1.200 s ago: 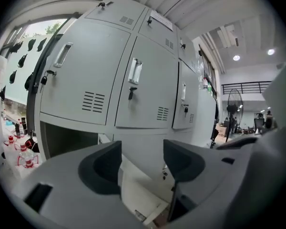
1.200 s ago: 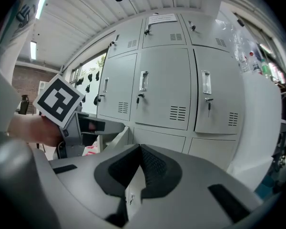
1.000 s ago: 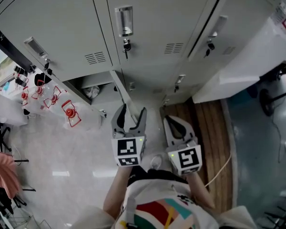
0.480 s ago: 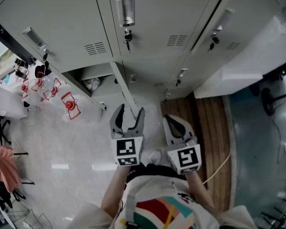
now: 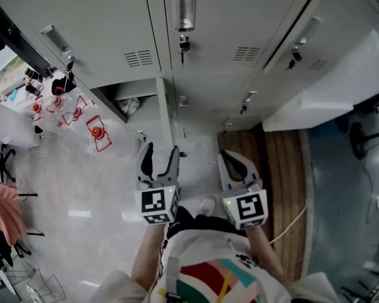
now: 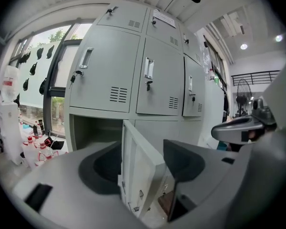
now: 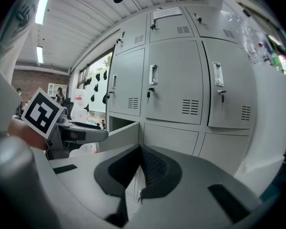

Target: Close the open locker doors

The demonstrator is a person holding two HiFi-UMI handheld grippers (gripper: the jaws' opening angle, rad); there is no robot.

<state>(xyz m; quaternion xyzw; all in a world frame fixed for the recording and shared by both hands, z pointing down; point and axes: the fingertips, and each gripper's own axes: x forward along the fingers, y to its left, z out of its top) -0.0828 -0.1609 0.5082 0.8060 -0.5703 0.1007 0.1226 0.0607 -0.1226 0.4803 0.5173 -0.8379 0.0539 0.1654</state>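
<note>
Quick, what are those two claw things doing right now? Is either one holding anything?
Left gripper: jaws open, open locker door showing between them, not gripped.
Right gripper: jaws closed, holding nothing.

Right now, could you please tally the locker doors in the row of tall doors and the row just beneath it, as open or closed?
Closed doors: 5
Open doors: 1
Total: 6

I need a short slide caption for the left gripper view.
Open left gripper lined up with the edge of the open locker door.
</note>
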